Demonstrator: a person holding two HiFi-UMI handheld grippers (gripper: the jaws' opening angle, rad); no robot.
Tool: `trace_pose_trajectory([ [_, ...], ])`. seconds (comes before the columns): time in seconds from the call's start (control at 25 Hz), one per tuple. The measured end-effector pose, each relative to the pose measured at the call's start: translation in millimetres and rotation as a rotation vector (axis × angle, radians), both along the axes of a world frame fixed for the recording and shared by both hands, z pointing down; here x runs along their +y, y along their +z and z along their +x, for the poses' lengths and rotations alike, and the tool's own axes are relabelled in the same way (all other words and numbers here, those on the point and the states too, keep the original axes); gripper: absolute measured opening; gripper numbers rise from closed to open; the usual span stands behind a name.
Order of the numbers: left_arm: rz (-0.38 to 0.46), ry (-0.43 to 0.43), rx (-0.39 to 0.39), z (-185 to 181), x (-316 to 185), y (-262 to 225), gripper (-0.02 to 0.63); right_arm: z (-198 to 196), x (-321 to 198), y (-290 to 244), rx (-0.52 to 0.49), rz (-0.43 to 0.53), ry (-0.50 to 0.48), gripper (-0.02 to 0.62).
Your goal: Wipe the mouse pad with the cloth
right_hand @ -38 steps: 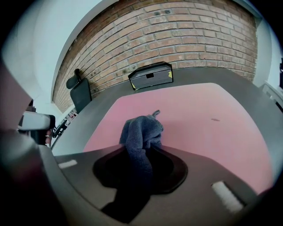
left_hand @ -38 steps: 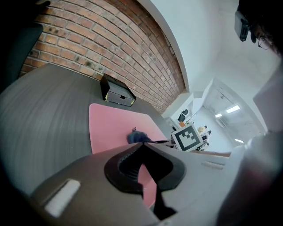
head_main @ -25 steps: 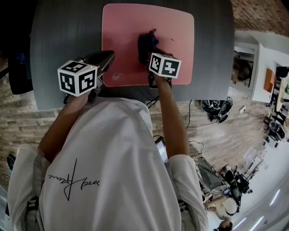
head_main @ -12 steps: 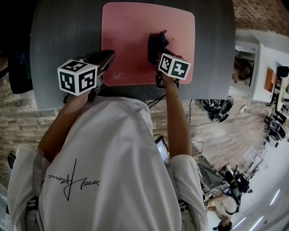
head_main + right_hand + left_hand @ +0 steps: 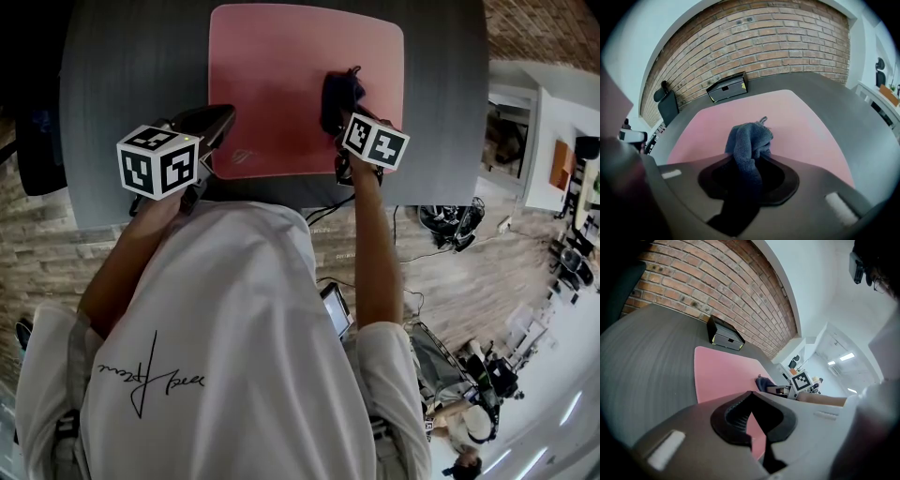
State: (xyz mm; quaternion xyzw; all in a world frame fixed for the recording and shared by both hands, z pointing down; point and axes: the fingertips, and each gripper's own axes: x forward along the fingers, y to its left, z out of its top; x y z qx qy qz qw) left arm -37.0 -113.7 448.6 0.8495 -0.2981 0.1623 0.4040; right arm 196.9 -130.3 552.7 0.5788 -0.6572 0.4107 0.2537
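A pink mouse pad (image 5: 272,66) lies on the grey table (image 5: 122,75). My right gripper (image 5: 337,114) is shut on a dark blue cloth (image 5: 339,92), which presses on the pad's right part near its front edge. In the right gripper view the cloth (image 5: 747,140) bunches up out of the right gripper (image 5: 750,161) over the pad (image 5: 806,126). My left gripper (image 5: 223,116) rests shut at the pad's front left corner, holding nothing. In the left gripper view the left gripper (image 5: 750,396) has its tips together over the pad (image 5: 717,376), with the cloth (image 5: 761,382) beyond.
A black box (image 5: 727,86) stands on the table past the pad's far edge, also in the left gripper view as the black box (image 5: 724,336). A brick wall rises behind the table. A dark chair (image 5: 668,105) stands at the far left. The table's front edge runs just under both grippers.
My right gripper has slid the cloth to the right across the pad, from its middle toward its right side. The left gripper has stayed in place.
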Motion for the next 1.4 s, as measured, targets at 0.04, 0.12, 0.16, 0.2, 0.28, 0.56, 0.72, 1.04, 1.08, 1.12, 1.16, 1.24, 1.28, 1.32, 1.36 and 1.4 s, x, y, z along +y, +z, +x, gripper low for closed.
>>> trace_pose_trajectory([
  [0.04,-0.001,0.0,0.001,0.2,-0.3,0.0,0.012,3.9,0.4,0.0,0.002,-0.002,0.004,0.11],
  [0.12,-0.004,-0.002,0.003,0.1,-1.6,-0.1,0.012,10.8,1.1,-0.2,0.007,-0.006,0.012,0.11],
  [0.16,-0.005,-0.003,0.004,-0.1,-2.1,0.0,0.012,13.6,1.6,-0.4,0.01,-0.008,0.016,0.11],
  [0.2,-0.007,-0.003,0.004,-0.4,-2.3,0.4,0.012,16.2,2.2,-0.4,0.012,-0.009,0.019,0.11],
  [0.28,-0.01,-0.002,0.004,-0.7,-2.1,1.7,0.012,20.1,3.5,-0.1,0.017,-0.01,0.024,0.11],
  [0.56,-0.019,-0.006,0.012,-1.3,-3.3,2.0,0.012,34.0,7.6,0.1,0.032,-0.021,0.028,0.11],
  [0.72,-0.029,-0.003,0.01,-2.6,-1.6,7.0,0.012,38.9,8.8,1.9,0.03,-0.032,0.026,0.112],
  [1.04,-0.049,0.01,0.007,-2.9,-0.4,15.8,0.012,37.3,8.4,2.8,0.024,-0.04,0.03,0.114],
  [1.08,-0.053,0.01,0.005,-2.9,-0.4,17.4,0.012,37.2,8.2,2.8,0.024,-0.039,0.031,0.114],
  [1.12,-0.056,0.01,0.003,-2.6,-0.1,18.6,0.012,37.5,8.3,2.7,0.022,-0.039,0.032,0.114],
  [1.16,-0.059,0.011,0.001,-1.9,0.3,19.5,0.012,38.1,8.5,2.4,0.019,-0.04,0.033,0.115],
  [1.24,-0.064,0.014,-0.002,0.0,0.4,20.8,0.012,39.4,8.5,1.9,0.012,-0.041,0.035,0.115],
  [1.28,-0.066,0.015,-0.003,0.9,0.1,21.4,0.012,39.9,8.0,1.8,0.009,-0.041,0.036,0.115],
  [1.32,-0.069,0.016,-0.003,1.4,-0.4,22.3,0.012,40.1,7.3,1.9,0.007,-0.041,0.038,0.115],
  [1.36,-0.071,0.018,-0.003,1.7,-0.7,23.3,0.012,39.9,6.6,2.3,0.005,-0.04,0.04,0.117],
  [1.4,-0.074,0.018,-0.004,1.7,-0.8,24.2,0.012,39.6,6.2,2.5,0.005,-0.04,0.042,0.118],
])
